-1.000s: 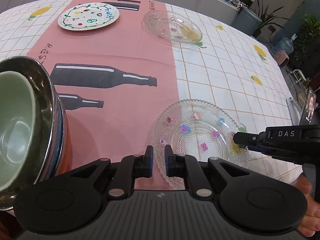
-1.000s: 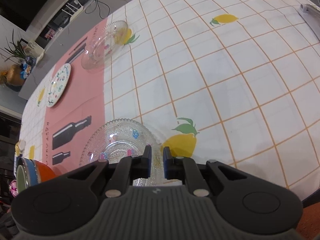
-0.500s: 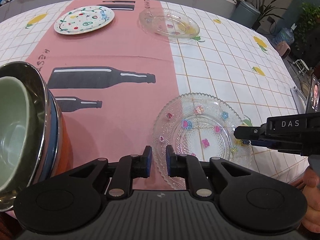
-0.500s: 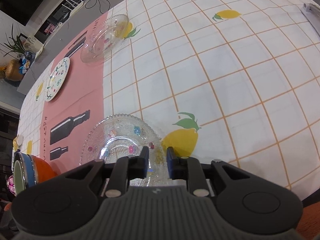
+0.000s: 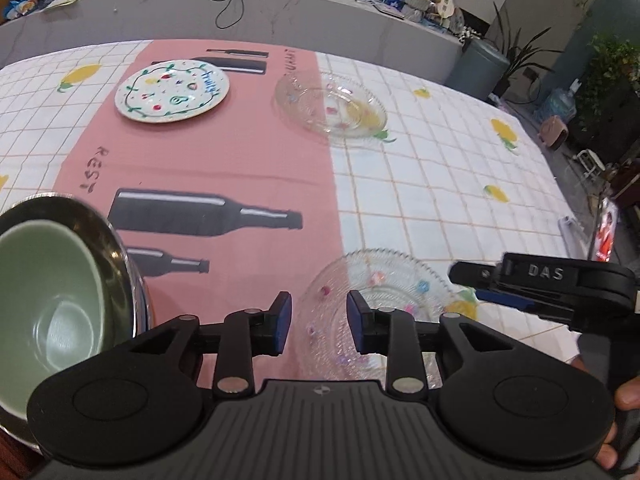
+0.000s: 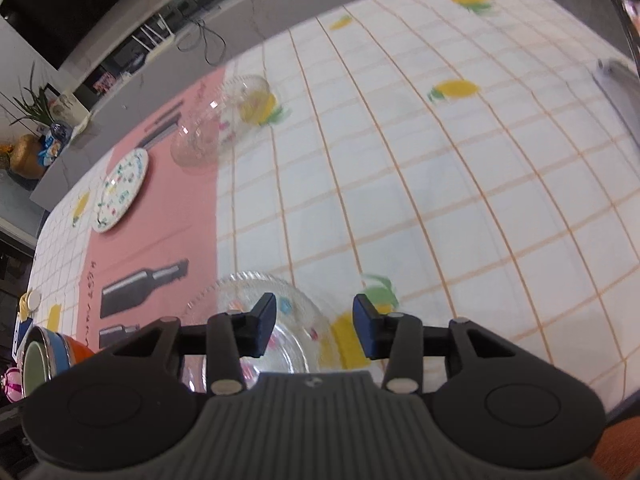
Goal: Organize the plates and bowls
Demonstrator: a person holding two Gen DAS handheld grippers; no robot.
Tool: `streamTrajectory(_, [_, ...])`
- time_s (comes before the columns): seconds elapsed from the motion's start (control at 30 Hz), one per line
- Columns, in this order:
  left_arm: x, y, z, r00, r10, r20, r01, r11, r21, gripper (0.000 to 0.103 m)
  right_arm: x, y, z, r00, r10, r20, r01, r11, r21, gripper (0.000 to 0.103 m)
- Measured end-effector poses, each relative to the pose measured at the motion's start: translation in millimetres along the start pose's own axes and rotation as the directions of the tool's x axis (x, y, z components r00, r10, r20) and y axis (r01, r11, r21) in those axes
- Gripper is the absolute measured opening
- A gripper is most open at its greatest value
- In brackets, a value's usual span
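L gripper [image 5: 318, 322]: jaws apart, have just been opening, nothing pinched; the near glass plate [image 5: 376, 304] lies flat on the bench below the gap, pads not on it. R gripper [image 6: 314, 326]: jaws also apart and just been opening, over the same plate's rim, not gripping it. In the left wrist view the R gripper comes in from the right edge w/ "DAS" on its side, tip over the plate's right rim, a hand [image 5: 624, 400] behind it.

Left of the L gripper: a stack of bowls, green bowl [image 5: 44, 300] nested in a steel bowl [image 5: 120, 256], w/ blue and orange rims under it in the right wrist view.

Far side of the bench: painted white plate [image 5: 172, 91] on the pink strip; second glass plate [image 5: 330, 106] to its right, straddling pink and white.

Surface: bench cloth [image 5: 420, 184], white w/ orange grid lines and yellow lemon prints; a pink strip down the middle w/ black bottle prints and lettering.

Room: grey counter [image 5: 280, 8] behind the bench, w/ cables, a router-like box and small clutter; potted plants, a grey bin and a water jug at right. Right wrist view is motion-blurred.
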State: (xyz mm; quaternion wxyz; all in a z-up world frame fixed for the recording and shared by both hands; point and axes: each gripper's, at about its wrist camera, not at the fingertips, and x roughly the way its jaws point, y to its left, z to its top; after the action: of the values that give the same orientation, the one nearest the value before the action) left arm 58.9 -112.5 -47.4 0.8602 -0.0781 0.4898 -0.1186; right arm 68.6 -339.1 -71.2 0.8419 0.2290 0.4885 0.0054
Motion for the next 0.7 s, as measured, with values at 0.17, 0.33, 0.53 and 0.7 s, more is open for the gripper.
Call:
streamTrajectory(0.17, [3,3,14,0.999,0.038,0.000,-0.038,0.999,-0.004,0.037,5,14,14,0.999,0.037,0.027,-0.037,0.999,-0.019,0.045])
streamTrajectory(0.33, [3,11,34,1.000,0.023,0.008,-0.023,0.999,-0.050,0.037,17,26,27,0.996,0.090,0.018,-0.090,0.996,-0.013,0.045])
streamTrajectory(0.53, [9,3,61,1.000,0.030,-0.002,-0.030,0.999,0.039,0.043,42,41,51,0.997,0.072,0.010,-0.072,0.997,-0.037,0.045])
streamTrajectory(0.7, [19,5,90,0.999,0.025,-0.038,-0.023,0.998,0.055,0.043,62,48,73,0.999,0.054,-0.003,-0.055,0.996,-0.064,0.045])
